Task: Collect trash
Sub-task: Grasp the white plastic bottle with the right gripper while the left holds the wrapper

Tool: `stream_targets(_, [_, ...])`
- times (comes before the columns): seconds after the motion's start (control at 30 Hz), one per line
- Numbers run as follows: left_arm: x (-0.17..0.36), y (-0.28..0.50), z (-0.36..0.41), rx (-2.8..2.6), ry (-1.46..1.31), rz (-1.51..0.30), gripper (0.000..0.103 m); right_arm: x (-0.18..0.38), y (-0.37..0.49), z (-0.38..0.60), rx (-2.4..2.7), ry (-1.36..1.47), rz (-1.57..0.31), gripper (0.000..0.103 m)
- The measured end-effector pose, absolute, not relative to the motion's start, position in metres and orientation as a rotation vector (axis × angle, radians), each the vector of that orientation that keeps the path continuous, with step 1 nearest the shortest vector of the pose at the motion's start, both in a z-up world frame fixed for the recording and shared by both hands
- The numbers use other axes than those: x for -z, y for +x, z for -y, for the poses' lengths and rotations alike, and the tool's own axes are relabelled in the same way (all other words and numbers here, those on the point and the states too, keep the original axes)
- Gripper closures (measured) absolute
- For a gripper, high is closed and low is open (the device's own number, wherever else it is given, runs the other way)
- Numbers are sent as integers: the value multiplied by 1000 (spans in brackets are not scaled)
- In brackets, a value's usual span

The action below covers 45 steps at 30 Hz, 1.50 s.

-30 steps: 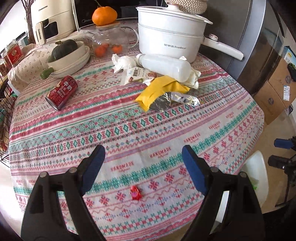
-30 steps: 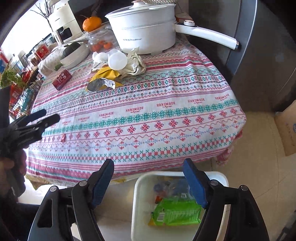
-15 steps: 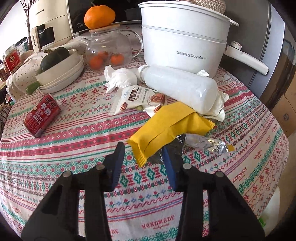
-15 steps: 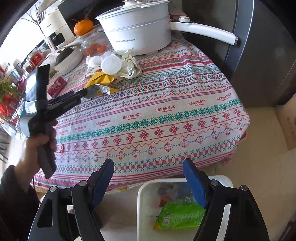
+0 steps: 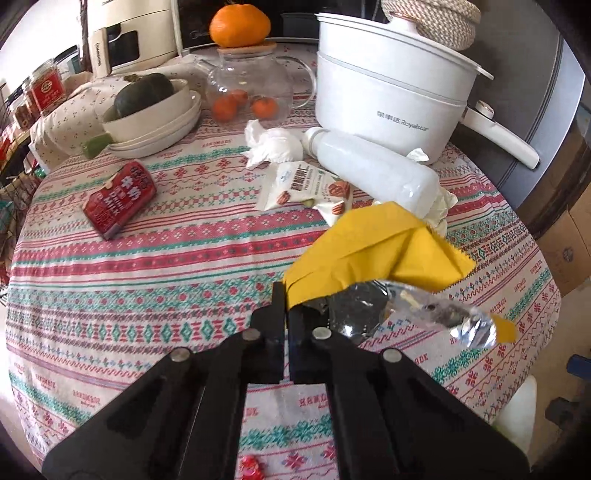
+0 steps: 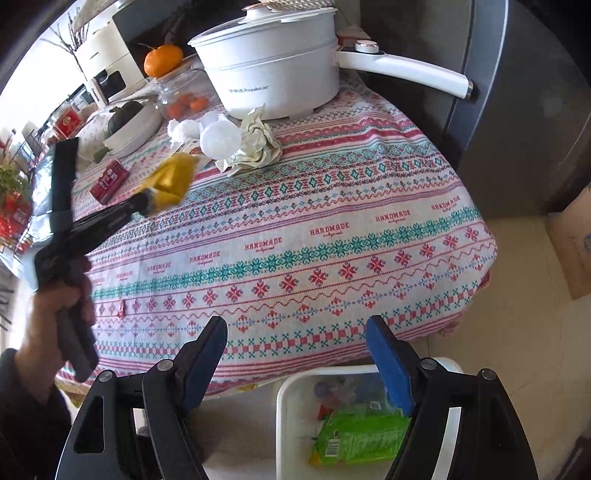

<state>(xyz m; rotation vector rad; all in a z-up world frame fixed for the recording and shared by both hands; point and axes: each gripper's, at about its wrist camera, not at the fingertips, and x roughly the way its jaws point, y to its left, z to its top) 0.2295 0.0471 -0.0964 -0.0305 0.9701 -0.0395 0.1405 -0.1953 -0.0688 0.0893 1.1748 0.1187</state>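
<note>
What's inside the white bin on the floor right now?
In the white bin, a green snack packet lies on top, with blurry bits of coloured wrapper behind it. The right hand-held gripper covers part of the bin, and what lies under the packet is hidden.

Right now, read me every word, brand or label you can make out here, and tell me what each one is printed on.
"Royalstar": white electric pot, after characters I cannot read.
"HANDMADE": tablecloth, repeated along a stripe; the small script under it is too small.
"DRINK MILK": red carton, roughly; its large characters are unreadable.
Snack packet: print too blurred.
Red jars: labels too small.
Cream appliance: lettering illegible.
</note>
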Motion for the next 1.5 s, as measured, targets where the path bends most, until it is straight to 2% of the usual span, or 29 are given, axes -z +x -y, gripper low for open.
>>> stream_targets(0.23, [77,203,-103,-4,-132,-1002,102,60,170,168,-189,13,-1124,24])
stream_targets(0.47, [64,189,-135,23,-151,-993,102,49,244,125,-288,-92,-1010,24])
stream_targets(0.77, [59,181,-158,48,-171,-985,102,94,325,92,-348,-123,-980,25])
stream_targets(0.9, [62,182,-158,48,-164,-994,102,112,337,81,-346,-148,-974,29])
stream_targets(0.93, [63,182,-157,48,-161,-996,102,112,338,81,-345,-144,-961,31])
stream_targets(1.0, [64,182,-155,47,-158,-1002,102,112,339,80,-362,-108,-959,50])
stream_targets(1.23, [57,174,-145,65,-191,-1012,102,86,309,97,-394,9,-938,50])
stream_targets(1.5, [38,152,-115,104,-149,-986,102,30,231,139,-378,29,-918,50])
